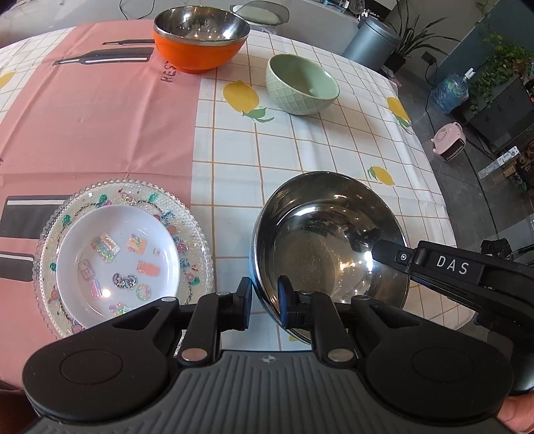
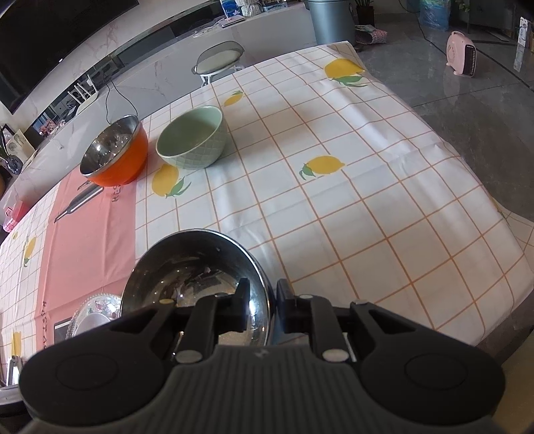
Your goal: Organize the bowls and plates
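A shiny steel bowl [image 1: 320, 240] [image 2: 187, 267] sits low in both views, over the lemon-print tablecloth. My left gripper [image 1: 264, 297] is shut on its left rim, one finger outside the wall and one inside. My right gripper [image 2: 262, 300] is shut on the opposite rim, and one of its fingers [image 1: 393, 255] reaches into the bowl from the right. I cannot tell whether the bowl rests on the cloth or hangs just above it. Left of it, a white sticker-decorated dish [image 1: 116, 260] lies on a beaded glass plate [image 1: 187, 207] [image 2: 100, 303]. An orange steel-lined bowl [image 1: 200, 50] [image 2: 116, 157] and a green bowl [image 1: 302, 85] [image 2: 192, 140] stand further back.
The table's edge [image 2: 467, 187] drops off on the right to a grey floor. A stool [image 1: 260, 15] [image 2: 218, 58] stands beyond the far edge, with a grey bin [image 1: 370, 41] and a pink heater [image 1: 449, 142] [image 2: 462, 61] on the floor.
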Demonstrator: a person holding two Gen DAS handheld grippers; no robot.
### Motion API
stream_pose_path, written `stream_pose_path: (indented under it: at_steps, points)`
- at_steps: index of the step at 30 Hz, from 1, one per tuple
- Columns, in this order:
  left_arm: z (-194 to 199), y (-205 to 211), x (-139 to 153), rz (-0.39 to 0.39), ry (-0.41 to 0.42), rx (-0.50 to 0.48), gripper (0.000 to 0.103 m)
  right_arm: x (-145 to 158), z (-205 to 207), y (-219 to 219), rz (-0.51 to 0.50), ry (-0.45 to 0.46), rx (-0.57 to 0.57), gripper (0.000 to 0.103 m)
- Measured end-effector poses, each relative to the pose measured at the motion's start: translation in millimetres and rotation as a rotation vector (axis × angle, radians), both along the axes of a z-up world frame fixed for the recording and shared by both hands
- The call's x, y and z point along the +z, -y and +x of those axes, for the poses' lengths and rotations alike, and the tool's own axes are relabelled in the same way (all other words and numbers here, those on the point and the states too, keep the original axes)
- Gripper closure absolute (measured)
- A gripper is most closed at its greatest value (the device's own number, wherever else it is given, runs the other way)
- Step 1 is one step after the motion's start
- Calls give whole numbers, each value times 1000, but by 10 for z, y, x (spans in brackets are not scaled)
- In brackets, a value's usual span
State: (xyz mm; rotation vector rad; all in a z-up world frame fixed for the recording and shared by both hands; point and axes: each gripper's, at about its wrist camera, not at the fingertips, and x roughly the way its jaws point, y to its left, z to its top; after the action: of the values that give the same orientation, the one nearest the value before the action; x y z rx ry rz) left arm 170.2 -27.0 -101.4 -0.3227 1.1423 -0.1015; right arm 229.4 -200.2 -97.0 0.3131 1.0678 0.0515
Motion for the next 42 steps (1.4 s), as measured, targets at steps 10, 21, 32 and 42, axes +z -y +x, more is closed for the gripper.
stream_pose_path:
  at_steps: [10,21,32,42]
  points:
    - [-54,-32,106,-12,47,-10,67,37,-21,-28,-29,27,-2,67]
    - [-131,-337,438,-34,172,32,56,257,-201,25,69,207,4,47]
    - [136,-899,803,-22,267,107,56,483,-68,-111,125,208,58,47]
    - [544,-1236,1047,-50,330,130,56,982,508,-491,193,250,144,47]
